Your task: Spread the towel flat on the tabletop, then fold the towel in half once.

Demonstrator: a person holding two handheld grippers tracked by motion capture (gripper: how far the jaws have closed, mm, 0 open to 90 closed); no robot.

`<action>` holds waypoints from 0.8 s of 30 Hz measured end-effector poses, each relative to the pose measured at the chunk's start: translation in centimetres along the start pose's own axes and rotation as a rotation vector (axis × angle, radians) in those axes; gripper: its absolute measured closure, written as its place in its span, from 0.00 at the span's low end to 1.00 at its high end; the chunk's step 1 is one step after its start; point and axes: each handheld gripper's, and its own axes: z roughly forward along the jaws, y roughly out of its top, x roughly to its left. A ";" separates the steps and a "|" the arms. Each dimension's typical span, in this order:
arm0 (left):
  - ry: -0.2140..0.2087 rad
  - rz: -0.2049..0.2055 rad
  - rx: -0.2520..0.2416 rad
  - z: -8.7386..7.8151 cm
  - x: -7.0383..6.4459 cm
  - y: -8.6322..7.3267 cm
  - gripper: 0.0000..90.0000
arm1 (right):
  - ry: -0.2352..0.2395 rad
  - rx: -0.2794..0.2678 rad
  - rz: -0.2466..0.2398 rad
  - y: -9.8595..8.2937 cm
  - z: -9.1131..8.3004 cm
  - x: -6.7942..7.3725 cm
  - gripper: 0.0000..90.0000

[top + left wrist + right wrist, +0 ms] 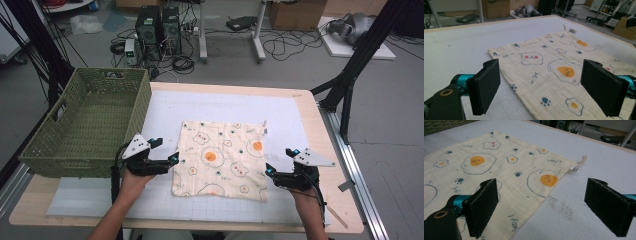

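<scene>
A cream cloth (221,157) printed with fried eggs, paw prints and bears lies flat and spread out on the white mat. My left gripper (165,150) hovers at the cloth's left edge, jaws wide open with nothing between them; in the left gripper view the cloth (554,67) runs between the jaws. My right gripper (280,161) stands open at the cloth's right edge. In the right gripper view the cloth (499,165) lies under the left jaw, and its tagged corner (579,163) is ahead.
A green woven basket (85,122) stands at the table's left, close behind the left gripper. The white gridded mat (290,115) covers most of the wooden table (320,125). Computers and cables lie on the floor beyond the far edge.
</scene>
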 end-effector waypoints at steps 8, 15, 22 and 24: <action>-0.002 -0.018 0.017 0.1 0.3 -0.1 0.18 | -0.007 0.001 0.015 -0.1 0.0 -0.2 0.12; 0.003 -0.048 0.017 0.2 0.5 -0.2 0.18 | -0.008 0.004 0.022 -0.2 0.1 -0.3 0.12; 0.032 -0.070 0.020 0.7 0.5 0.2 0.21 | -0.008 0.009 0.016 -0.4 0.0 -0.4 0.12; 0.033 -0.069 0.025 0.9 0.5 0.3 0.21 | -0.007 0.008 0.022 -0.4 -0.1 -0.5 0.12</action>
